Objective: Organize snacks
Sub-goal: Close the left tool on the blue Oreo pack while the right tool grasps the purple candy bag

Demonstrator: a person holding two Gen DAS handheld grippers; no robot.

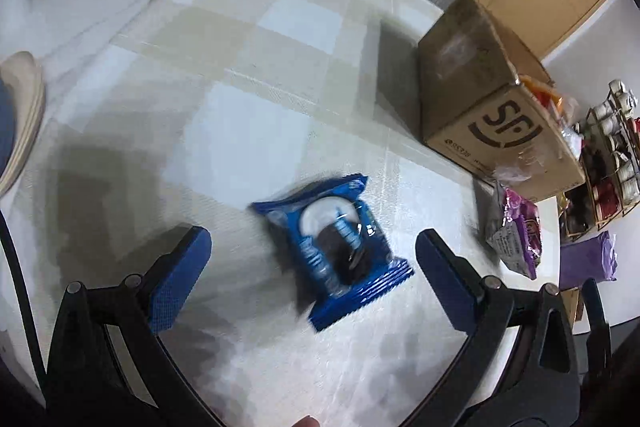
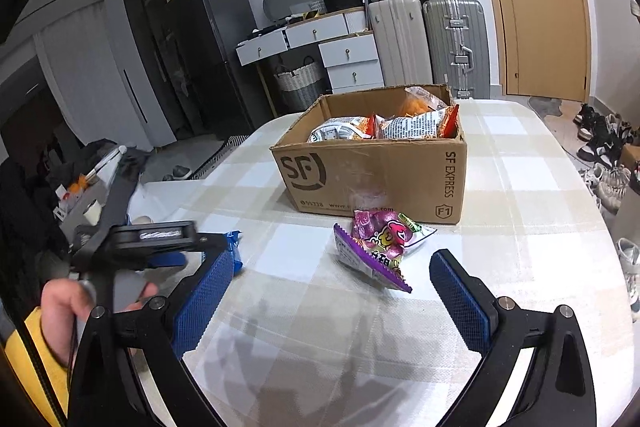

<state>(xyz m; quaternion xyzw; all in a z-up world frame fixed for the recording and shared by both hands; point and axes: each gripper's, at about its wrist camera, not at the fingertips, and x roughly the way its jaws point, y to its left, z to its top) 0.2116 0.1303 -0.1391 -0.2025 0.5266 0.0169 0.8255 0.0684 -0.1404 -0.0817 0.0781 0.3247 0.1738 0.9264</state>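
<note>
Two loose snacks are lying on the checked tablecloth (image 2: pixel 520 227) outside the SF Express cardboard box (image 2: pixel 372 179), which is already holding several orange-and-white snack bags (image 2: pixel 416 125). Left gripper (image 1: pixel 314 259) is hovering with jaws spread wide and empty on either side of the blue cookie packet (image 1: pixel 336 251), well left of the box, seemingly lining up a grasp. Right gripper (image 2: pixel 332 291) is likewise gaping and empty, facing the purple candy packet (image 2: pixel 376 247) just in front of the box.

On the table (image 2: pixel 520 195): box (image 2: pixel 372 171) at back holding packets (image 2: pixel 416 127), candy bag (image 2: pixel 380 247) just before it, cookie pack (image 1: pixel 336 251) farther left.
</note>
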